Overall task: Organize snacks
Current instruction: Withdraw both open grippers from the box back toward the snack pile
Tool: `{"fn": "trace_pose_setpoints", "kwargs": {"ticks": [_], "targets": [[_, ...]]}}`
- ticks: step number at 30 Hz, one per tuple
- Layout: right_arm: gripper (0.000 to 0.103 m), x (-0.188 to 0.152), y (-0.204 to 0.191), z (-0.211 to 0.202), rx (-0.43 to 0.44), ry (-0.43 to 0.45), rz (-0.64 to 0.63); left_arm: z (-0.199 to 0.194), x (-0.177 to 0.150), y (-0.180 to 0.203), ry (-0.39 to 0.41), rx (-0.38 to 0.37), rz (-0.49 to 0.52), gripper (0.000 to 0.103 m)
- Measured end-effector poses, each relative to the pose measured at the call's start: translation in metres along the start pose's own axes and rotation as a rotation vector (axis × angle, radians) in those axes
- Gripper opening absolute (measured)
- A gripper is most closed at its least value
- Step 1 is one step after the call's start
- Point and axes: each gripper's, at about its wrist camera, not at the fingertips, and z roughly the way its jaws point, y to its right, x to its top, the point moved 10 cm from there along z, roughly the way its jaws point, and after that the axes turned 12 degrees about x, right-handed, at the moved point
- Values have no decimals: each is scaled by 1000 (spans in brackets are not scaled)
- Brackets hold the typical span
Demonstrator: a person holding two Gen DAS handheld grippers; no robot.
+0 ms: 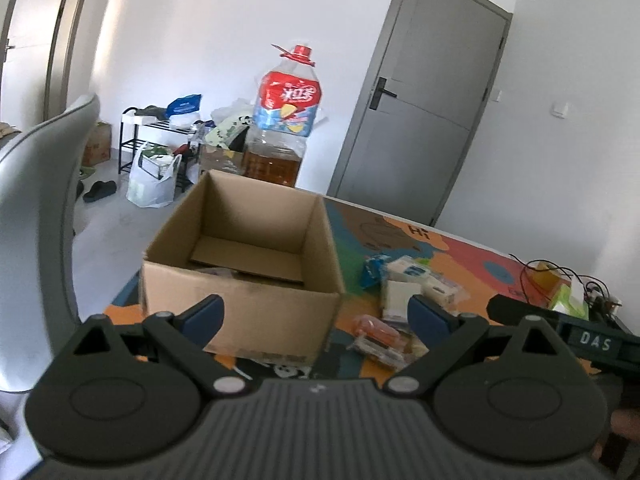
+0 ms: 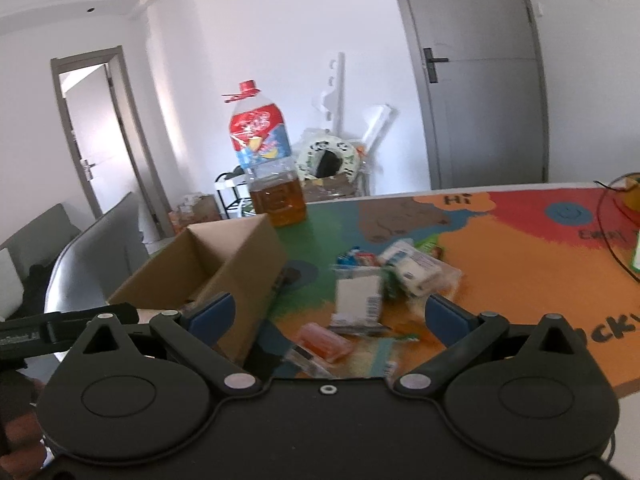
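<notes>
A white room with a grey door (image 1: 420, 92); in front, a table under a bright cartoon mat (image 2: 500, 264). On it stand an open carton (image 1: 240, 248), seemingly with a few packets low inside, and an oil jug (image 1: 280, 120) behind it. Beside the carton lies a loose heap of snacks (image 2: 376, 292). Both grippers hover short of it, left gripper (image 1: 316, 316) and right gripper (image 2: 328, 316) spread wide, holding nothing. I'd say a pick is coming: the right must drop onto one packet and close.
</notes>
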Motion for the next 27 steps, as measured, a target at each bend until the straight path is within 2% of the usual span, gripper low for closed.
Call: {"fn": "trace_pose_setpoints", "kwargs": {"ticks": [8,15,19,22,24,27], "targets": [[100,-16,20,2,-28,-15,30,4,-14,17,19,16,-46,95],[98,-24,30,-1,-6,-8,60,17,-33,30,-32,46,-57,93],[93,-30,40,1,-9,-13,80,26,-46,37,-62,56,-64,89],[88,-36,47,4,-14,-23,94,34,-55,44,-95,50,-75,81],[86,-40,49,5,-11,-30,99,40,-61,50,-120,38,-75,67],[78,-46,52,7,-3,-42,106,47,-69,55,-153,18,-96,59]]}}
